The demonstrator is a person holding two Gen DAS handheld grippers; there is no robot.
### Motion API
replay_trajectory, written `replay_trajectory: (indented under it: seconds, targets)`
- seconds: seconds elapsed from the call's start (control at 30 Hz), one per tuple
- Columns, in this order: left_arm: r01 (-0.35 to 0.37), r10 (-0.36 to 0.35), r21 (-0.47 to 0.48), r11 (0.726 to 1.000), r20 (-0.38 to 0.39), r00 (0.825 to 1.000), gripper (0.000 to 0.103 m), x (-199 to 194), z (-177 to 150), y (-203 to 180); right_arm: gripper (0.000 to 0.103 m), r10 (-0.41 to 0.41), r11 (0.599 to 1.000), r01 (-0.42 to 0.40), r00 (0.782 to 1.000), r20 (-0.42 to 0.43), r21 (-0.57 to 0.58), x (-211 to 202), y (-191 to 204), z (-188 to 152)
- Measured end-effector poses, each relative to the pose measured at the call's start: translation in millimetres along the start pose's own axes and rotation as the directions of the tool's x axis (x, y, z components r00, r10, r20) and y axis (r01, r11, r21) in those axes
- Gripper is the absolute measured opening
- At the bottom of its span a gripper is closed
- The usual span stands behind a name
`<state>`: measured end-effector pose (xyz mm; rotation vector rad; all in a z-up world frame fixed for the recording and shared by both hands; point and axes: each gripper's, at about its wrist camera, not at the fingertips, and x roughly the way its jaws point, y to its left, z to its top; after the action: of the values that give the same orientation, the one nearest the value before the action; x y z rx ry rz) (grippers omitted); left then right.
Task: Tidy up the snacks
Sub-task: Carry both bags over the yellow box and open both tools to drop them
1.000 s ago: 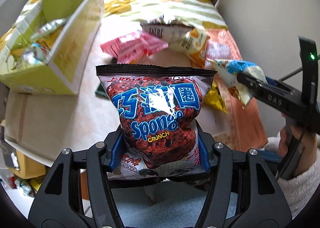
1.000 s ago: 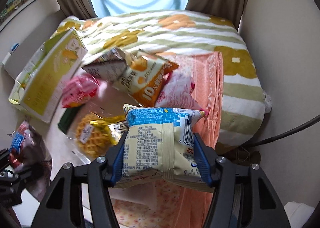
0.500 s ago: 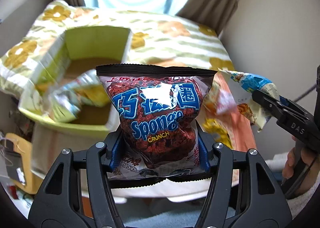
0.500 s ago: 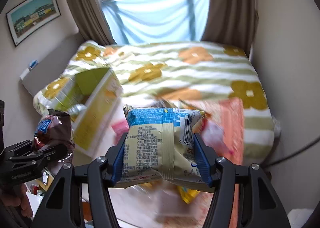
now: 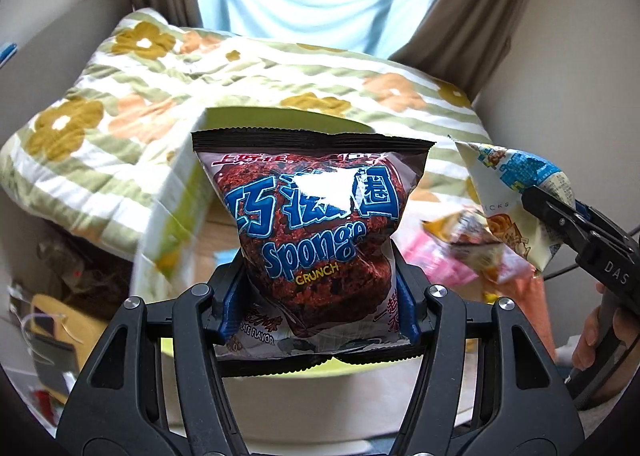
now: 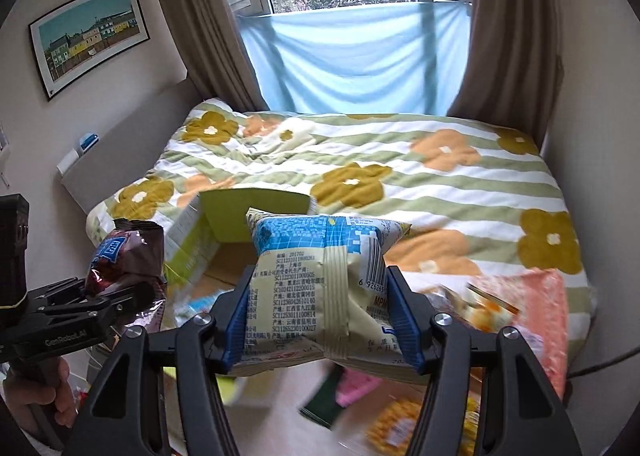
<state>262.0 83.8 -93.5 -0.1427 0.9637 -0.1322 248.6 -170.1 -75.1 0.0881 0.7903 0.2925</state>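
In my left gripper [image 5: 316, 306], black with blue pads, sits a dark maroon bag [image 5: 316, 228] with blue lettering, yellow "CRUNCH" and a black top seam. My right gripper [image 6: 324, 320], the same black and blue, holds a cream packet [image 6: 320, 276] with a blue grid band on top. Across the middle of the frame lies a quilt [image 6: 400, 167] striped green and white with mustard and orange flowers. A lime-green box [image 6: 248, 215] shows behind the packet; pale blue cloth [image 6: 352, 59] and brown curtains [image 6: 508, 27] fill the top.
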Motion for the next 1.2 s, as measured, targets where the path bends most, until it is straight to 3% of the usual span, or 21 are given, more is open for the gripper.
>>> replay_trajectory:
  seconds: [0.3, 0.7, 0.77, 0.87, 1.2]
  targets:
    - [0.004, -0.003, 0.024, 1.000, -0.063, 0.998, 0.057, 38, 43, 59, 0.057, -0.003, 0.999, 0.004, 0.999, -0.034, 0.036, 48, 51, 22]
    - [-0.005, 0.006, 0.006, 1.000, -0.144, 0.990, 0.058, 91, 53, 88, 0.057, -0.025, 0.998, 0.029, 0.996, -0.087, 0.051, 86, 73, 33]
    - [-0.025, 0.024, 0.000, 1.000, -0.152, 0.988, 0.063, 97, 54, 90, 0.057, -0.018, 0.999, 0.022, 0.995, -0.094, 0.038, 91, 74, 34]
    - [-0.071, 0.070, 0.002, 0.997, -0.165, 0.984, 0.101, 102, 52, 88, 0.057, -0.011, 1.000, 0.013, 0.995, -0.103, 0.025, 97, 75, 35]
    - [-0.071, 0.065, -0.041, 0.997, -0.147, 0.987, 0.103, 83, 29, 93, 0.057, 0.007, 1.000, -0.005, 0.988, -0.153, 0.016, 113, 70, 32]
